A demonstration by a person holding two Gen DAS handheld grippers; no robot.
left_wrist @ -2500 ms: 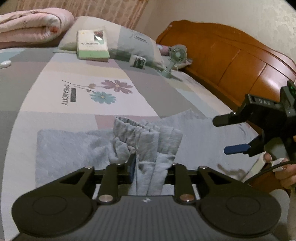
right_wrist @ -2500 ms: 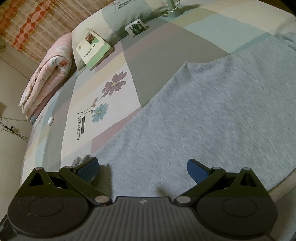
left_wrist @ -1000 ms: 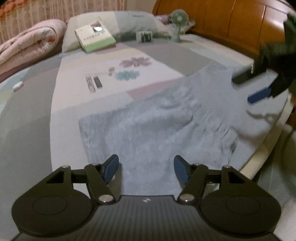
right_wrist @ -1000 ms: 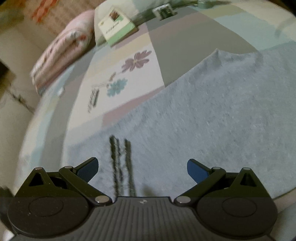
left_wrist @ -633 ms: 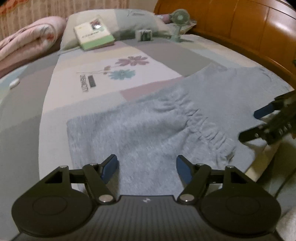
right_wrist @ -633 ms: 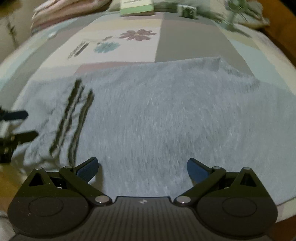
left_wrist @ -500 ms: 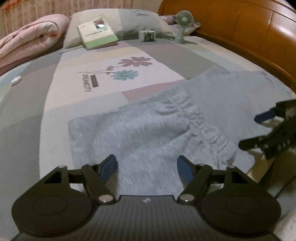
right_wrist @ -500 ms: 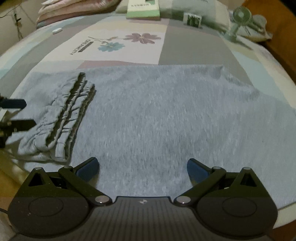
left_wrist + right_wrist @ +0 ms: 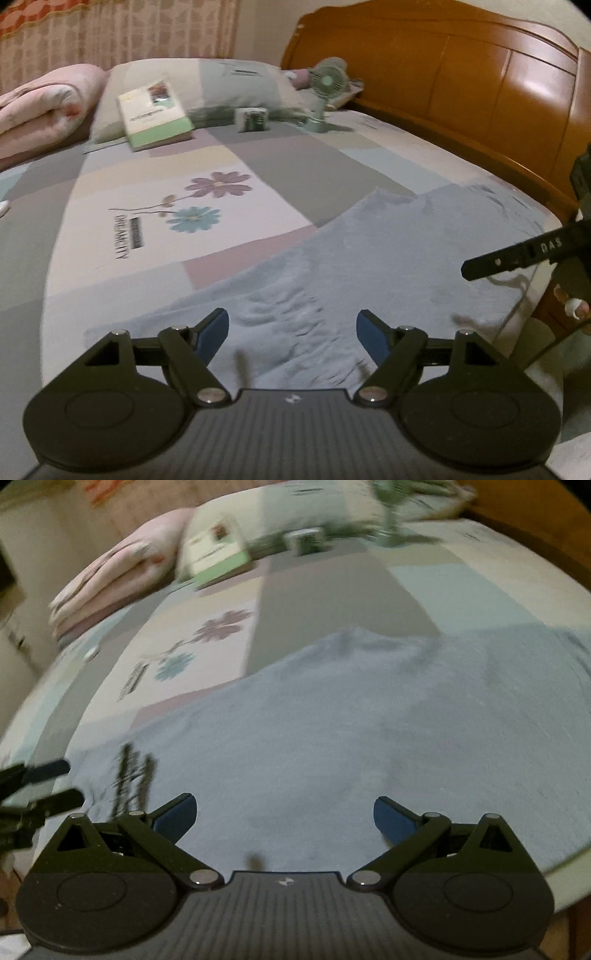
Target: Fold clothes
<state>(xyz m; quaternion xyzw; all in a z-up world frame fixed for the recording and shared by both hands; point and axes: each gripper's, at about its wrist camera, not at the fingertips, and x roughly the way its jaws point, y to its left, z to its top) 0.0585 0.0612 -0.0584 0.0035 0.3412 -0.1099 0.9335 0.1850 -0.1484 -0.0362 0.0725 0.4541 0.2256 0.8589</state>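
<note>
A light grey-blue garment (image 9: 369, 266) lies spread on the bed, with its gathered elastic waistband (image 9: 295, 317) folded over on top near the bed's front edge. My left gripper (image 9: 291, 332) is open and empty just above that waistband. My right gripper (image 9: 284, 816) is open and empty above the flat garment (image 9: 351, 720). In the left wrist view the right gripper (image 9: 517, 254) shows at the right edge; in the right wrist view the left gripper (image 9: 40, 786) shows at the left edge. Both views are blurred by motion.
The patchwork bedsheet (image 9: 166, 206) has a flower print. A book (image 9: 153, 110), a small box (image 9: 251, 119) and a green fan (image 9: 325, 92) sit by the pillow (image 9: 236, 85). A pink rolled quilt (image 9: 40, 107) lies far left. A wooden headboard (image 9: 461, 81) runs along the right.
My left gripper let go of the waistband, which now lies folded on the garment. Both grippers have dropped lower toward the garment and the views have swung.
</note>
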